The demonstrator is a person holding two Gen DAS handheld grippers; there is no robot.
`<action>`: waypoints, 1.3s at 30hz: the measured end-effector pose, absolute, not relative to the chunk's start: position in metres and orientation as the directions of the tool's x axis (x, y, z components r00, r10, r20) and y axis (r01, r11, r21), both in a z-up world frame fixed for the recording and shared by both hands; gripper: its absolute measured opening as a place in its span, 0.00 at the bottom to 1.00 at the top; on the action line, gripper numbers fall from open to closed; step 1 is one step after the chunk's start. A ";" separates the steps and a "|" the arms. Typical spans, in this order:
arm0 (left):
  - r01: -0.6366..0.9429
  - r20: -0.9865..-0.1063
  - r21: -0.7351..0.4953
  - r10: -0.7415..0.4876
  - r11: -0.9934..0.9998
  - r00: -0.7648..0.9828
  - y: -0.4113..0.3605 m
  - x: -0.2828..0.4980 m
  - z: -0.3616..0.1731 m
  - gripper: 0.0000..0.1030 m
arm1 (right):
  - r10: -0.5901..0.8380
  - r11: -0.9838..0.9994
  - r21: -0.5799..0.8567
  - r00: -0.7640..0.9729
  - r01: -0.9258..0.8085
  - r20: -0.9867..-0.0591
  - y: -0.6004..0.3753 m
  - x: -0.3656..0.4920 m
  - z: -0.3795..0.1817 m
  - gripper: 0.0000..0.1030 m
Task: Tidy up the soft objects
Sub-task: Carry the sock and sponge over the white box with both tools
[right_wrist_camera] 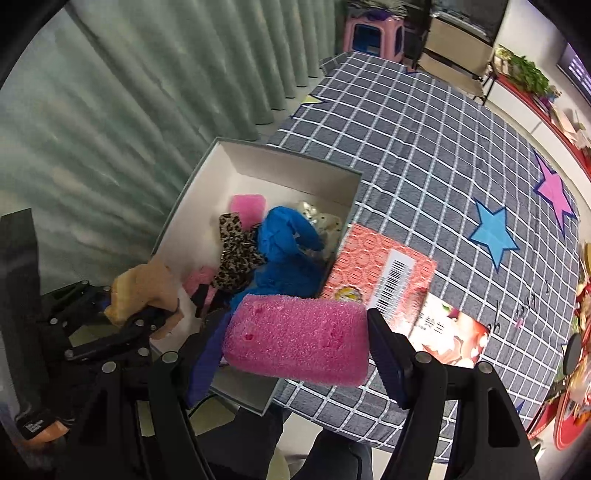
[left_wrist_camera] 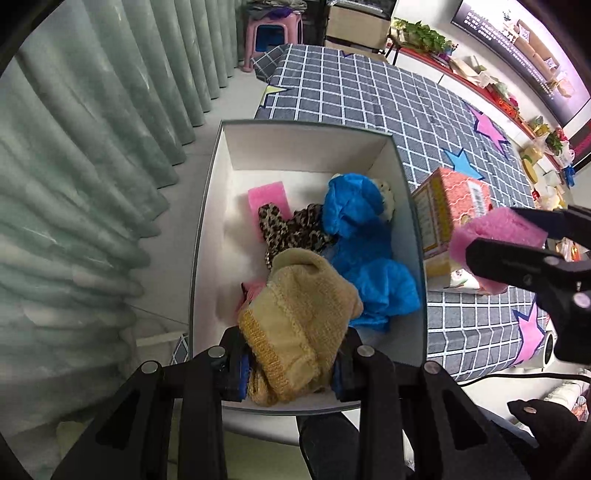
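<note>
A white open box (left_wrist_camera: 369,147) (right_wrist_camera: 199,173) stands at the table's left edge. Inside lie a pink sponge (left_wrist_camera: 267,201) (right_wrist_camera: 247,206), a leopard-print cloth (left_wrist_camera: 291,229) (right_wrist_camera: 236,254), a blue cloth (left_wrist_camera: 365,243) (right_wrist_camera: 284,251) and a small spotted plush (left_wrist_camera: 386,194) (right_wrist_camera: 325,221). My left gripper (left_wrist_camera: 291,365) (right_wrist_camera: 147,314) is shut on a tan knitted cloth (left_wrist_camera: 299,317) (right_wrist_camera: 140,288) over the box's near end. My right gripper (right_wrist_camera: 295,343) (left_wrist_camera: 517,240) is shut on a second pink sponge (right_wrist_camera: 299,339) (left_wrist_camera: 495,229), held right of the box's near corner.
A red-orange carton (left_wrist_camera: 450,206) (right_wrist_camera: 384,273) lies on the grey checked tablecloth (left_wrist_camera: 369,92) (right_wrist_camera: 424,147) beside the box's right wall. Green curtains (left_wrist_camera: 74,166) hang left. A pink stool (left_wrist_camera: 273,33) stands beyond the table. Shelves with clutter (left_wrist_camera: 517,99) run along the right.
</note>
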State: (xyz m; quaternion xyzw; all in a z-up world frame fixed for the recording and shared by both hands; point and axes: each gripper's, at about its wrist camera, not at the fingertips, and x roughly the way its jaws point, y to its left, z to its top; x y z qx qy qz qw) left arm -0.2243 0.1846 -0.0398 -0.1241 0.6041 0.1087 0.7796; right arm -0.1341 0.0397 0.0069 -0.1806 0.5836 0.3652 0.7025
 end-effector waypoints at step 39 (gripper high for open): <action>-0.333 -0.984 -0.048 0.012 0.942 0.176 0.195 -0.215 -0.061 0.34 | 0.277 0.605 0.172 0.002 -0.777 -0.961 0.072 -0.130 -0.006 0.72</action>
